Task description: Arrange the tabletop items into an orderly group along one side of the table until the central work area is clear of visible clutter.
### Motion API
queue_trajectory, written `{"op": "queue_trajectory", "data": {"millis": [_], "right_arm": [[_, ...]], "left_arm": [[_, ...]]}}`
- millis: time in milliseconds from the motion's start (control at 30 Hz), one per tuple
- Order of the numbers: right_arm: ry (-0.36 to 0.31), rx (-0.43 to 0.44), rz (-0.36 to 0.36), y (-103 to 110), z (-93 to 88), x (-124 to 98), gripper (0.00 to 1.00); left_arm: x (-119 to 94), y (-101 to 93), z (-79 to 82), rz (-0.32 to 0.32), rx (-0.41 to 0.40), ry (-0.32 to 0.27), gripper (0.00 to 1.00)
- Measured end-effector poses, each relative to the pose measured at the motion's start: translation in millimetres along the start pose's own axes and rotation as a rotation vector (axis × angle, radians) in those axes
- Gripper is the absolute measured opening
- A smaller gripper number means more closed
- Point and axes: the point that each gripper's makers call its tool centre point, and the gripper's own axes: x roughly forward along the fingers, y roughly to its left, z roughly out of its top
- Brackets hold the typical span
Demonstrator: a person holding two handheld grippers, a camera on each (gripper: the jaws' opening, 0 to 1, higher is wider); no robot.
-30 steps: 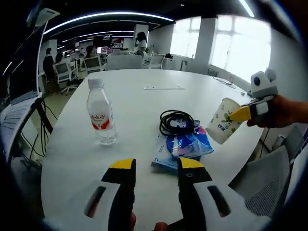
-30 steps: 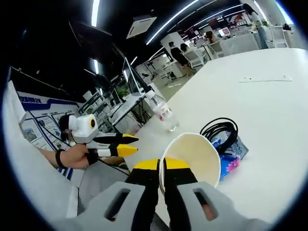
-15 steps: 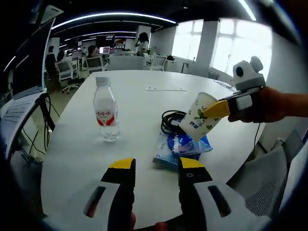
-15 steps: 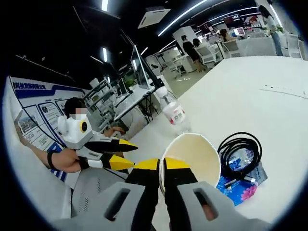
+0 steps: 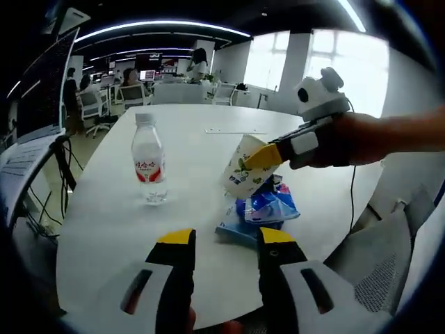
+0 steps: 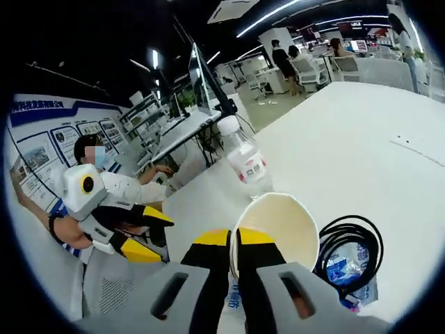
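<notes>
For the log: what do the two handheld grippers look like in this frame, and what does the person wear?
Both grippers have grey bodies with slotted arms, black jaws and yellow tips. The right gripper carries a pale grey box on top, and a thin dark cable hangs below the hand holding it. The left gripper looks the same, with a dark band on the wrist behind it. No sleeve is visible.

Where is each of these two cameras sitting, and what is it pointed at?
Left gripper view: rides the left gripper, facing across the white table; the person's hand shows.
Right gripper view: rides the right gripper, looking into the paper cup it pinches.
Shared: cup, water bottle, black cable, blue packet.
</notes>
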Motion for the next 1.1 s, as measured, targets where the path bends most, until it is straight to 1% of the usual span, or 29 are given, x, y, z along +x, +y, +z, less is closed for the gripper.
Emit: {"op": "queue_trajectory", "data": {"millis": [67, 167, 233, 367, 533, 600, 733, 800, 867, 1033, 1100], "right_arm": [[0.0, -0.001, 0.0, -3, 4.8, 6, 0.0], [0.033, -0.04, -0.023, -12, 10.1, 17, 0.0], [0.048, -0.057, -0.025, -14, 13.5, 25, 0.0], [0.057, -0.062, -0.023, -19, 16.9, 40, 0.0], [0.075, -0.035, -0.055, -33, 13.9, 58, 0.0], [0.084, -0.034, -0.071, -35, 12.3, 63, 0.0], [0.096, -0.041, -0.092, -40, 9.1, 74, 0.0], [0.102, -0.021, -0.096, -45, 7.8, 80, 0.01], [0.111, -0.047, -0.118, -46, 8.5, 84, 0.01], [0.142, -0.128, -0.133, -54, 10.4, 93, 0.01], [0.156, -0.156, -0.129, -53, 9.3, 96, 0.01]], "left_arm": [[-3, -2.4, 0.4, -0.008, 0.001, -0.004, 0.34], [-4, -4.6, -1.3, -0.017, 0.014, -0.002, 0.34], [-4, -4.9, -1.6, -0.022, 0.011, -0.003, 0.34], [-5, -8.1, 0.0, -0.033, 0.013, -0.009, 0.34], [-5, -10.8, 2.6, -0.048, 0.024, -0.015, 0.34], [-5, -11.3, 3.0, -0.051, 0.028, -0.018, 0.34], [-7, -13.4, 0.3, -0.058, 0.03, -0.017, 0.34], [-7, -13.1, -1.6, -0.058, 0.026, -0.014, 0.34], [-7, -11.9, -2.9, -0.056, 0.025, -0.012, 0.34], [-10, -8.6, -2.5, -0.052, 0.023, -0.015, 0.34], [-11, -7.2, -2.8, -0.049, 0.023, -0.014, 0.34]]}}
